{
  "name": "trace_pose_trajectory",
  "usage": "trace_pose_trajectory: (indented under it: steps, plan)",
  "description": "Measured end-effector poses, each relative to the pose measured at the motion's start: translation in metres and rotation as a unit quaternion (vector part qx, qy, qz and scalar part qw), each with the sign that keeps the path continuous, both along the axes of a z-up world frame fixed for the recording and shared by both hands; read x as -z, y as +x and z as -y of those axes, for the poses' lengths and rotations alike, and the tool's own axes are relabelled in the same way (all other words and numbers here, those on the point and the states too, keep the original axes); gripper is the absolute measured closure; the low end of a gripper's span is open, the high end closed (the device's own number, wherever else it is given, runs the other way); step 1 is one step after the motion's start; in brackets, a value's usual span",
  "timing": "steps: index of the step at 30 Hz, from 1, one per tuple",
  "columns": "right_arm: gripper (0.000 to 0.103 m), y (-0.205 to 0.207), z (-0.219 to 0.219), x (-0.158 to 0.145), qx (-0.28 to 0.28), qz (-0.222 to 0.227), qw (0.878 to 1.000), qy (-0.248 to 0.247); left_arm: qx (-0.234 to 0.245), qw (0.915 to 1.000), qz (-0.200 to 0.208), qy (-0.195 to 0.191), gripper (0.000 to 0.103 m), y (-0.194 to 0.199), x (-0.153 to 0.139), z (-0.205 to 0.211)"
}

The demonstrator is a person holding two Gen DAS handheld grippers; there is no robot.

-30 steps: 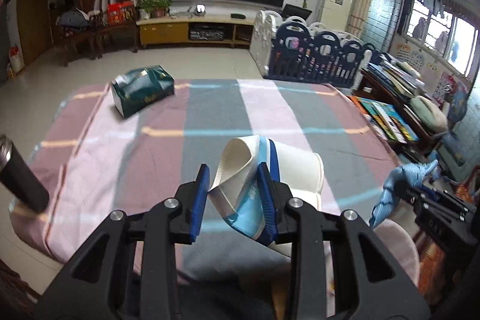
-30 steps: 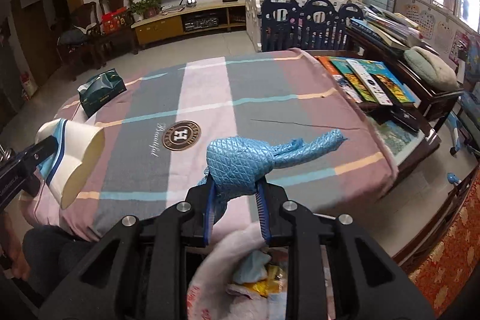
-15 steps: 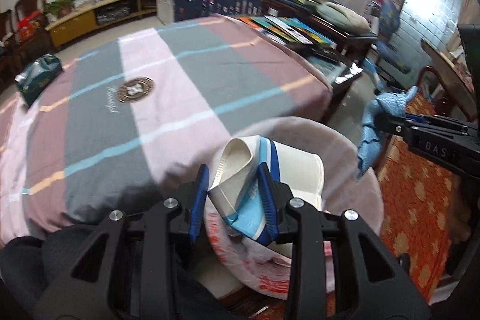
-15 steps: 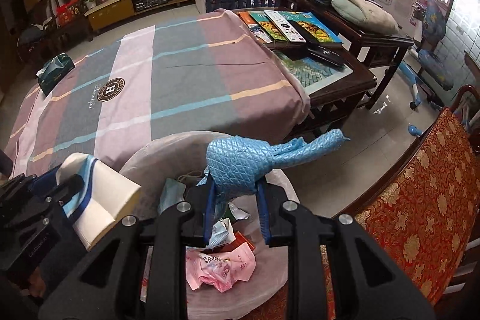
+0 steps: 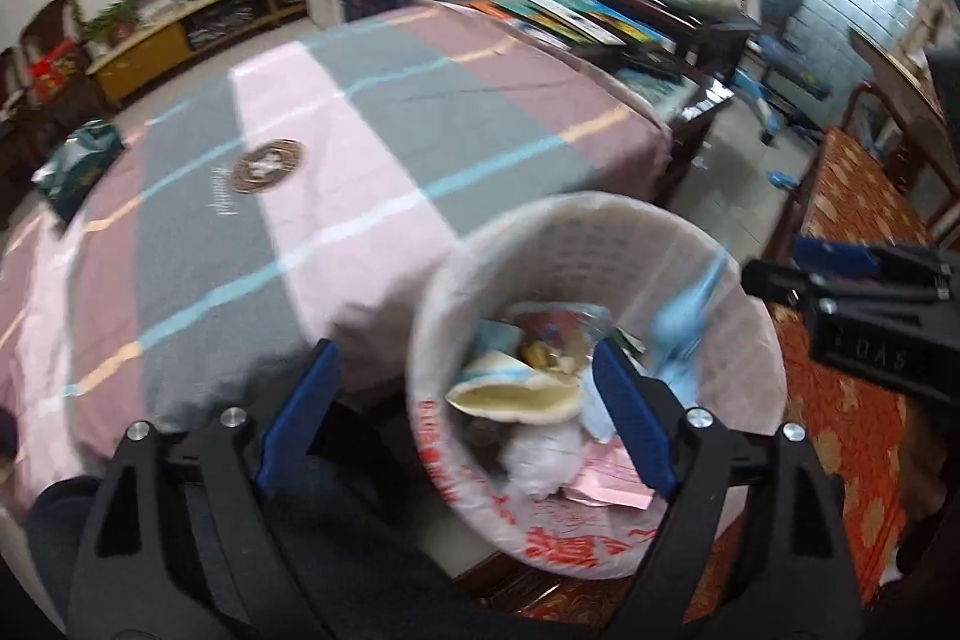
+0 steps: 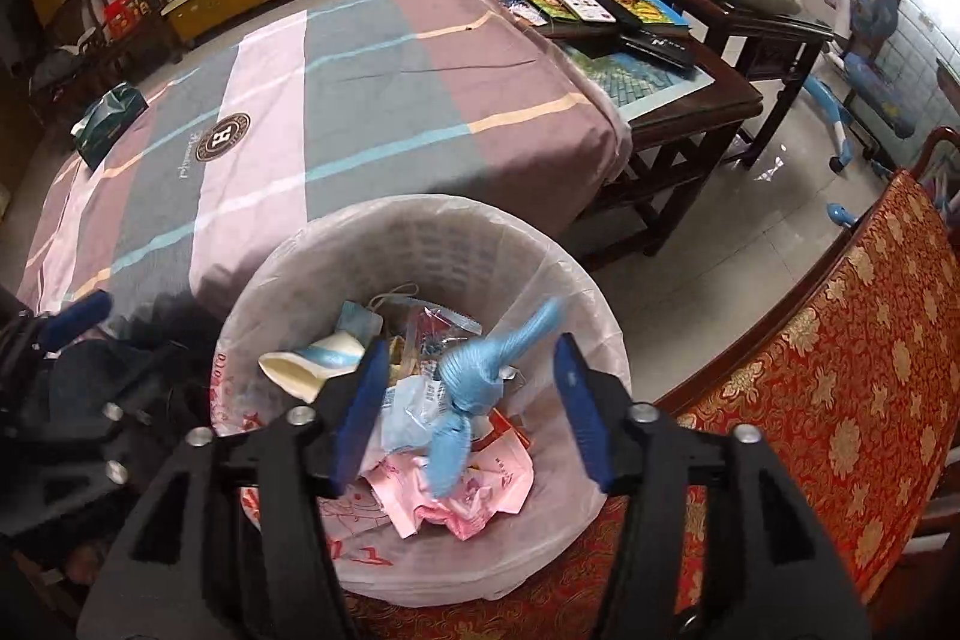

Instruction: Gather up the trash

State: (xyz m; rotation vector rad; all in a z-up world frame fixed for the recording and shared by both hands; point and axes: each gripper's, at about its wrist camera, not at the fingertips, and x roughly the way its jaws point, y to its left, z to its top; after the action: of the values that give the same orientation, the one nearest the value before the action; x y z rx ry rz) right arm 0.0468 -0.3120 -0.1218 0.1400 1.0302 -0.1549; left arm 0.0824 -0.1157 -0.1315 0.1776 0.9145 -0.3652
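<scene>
1. Your left hand-held gripper (image 5: 462, 412) has its jaws spread wide and holds nothing; the crushed paper cup (image 5: 516, 394) lies in the bin (image 5: 432, 292) just ahead of it, on top of the other rubbish.
2. Your right hand-held gripper (image 6: 468, 400) is equally wide open and empty. The blue quilted wrapper (image 6: 474, 376) sits between its fingers but touches neither, and looks blurred, so I judge it is dropping into the bin.
3. The wrapper's long axis runs from near your right hand-held gripper up and away toward the bin's far rim. The right one is nearer to it, the left nearer to the cup.
4. The bin stands off the near right corner of the table (image 6: 372, 100), beside the red chair (image 6: 840, 340).
5. The right view shows the wrapper's full shape; the left shows only a blue smear. On the table only a green packet (image 6: 108, 121) remains, at the far left edge.
</scene>
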Motion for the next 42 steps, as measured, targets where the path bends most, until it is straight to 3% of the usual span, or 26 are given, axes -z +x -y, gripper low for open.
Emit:
trace_pose_trajectory:
  steps: [5,15,21,29,42]
  plan:
    - [0.03,-0.014,-0.029,-0.033,0.012,0.02,0.998,-0.054,-0.082,0.9965,0.019,-0.004,0.009,-0.012,-0.048,-0.042]
    - [0.018,-0.049,-0.073,-0.102,-0.013,0.083,0.996,-0.023,-0.162,0.9843,0.07,-0.01,0.003,-0.067,-0.118,-0.094]
    - [0.004,-0.07,-0.093,-0.125,-0.011,0.122,0.99,-0.064,-0.183,0.9803,0.074,-0.007,0.003,-0.077,-0.135,-0.111]
    - [0.003,-0.075,-0.104,-0.126,-0.03,0.123,0.99,-0.057,-0.201,0.9755,0.09,-0.003,0.003,-0.088,-0.15,-0.121]
    - [0.003,-0.075,-0.105,-0.121,-0.031,0.114,0.992,-0.046,-0.197,0.9761,0.091,-0.002,0.003,-0.09,-0.152,-0.118]
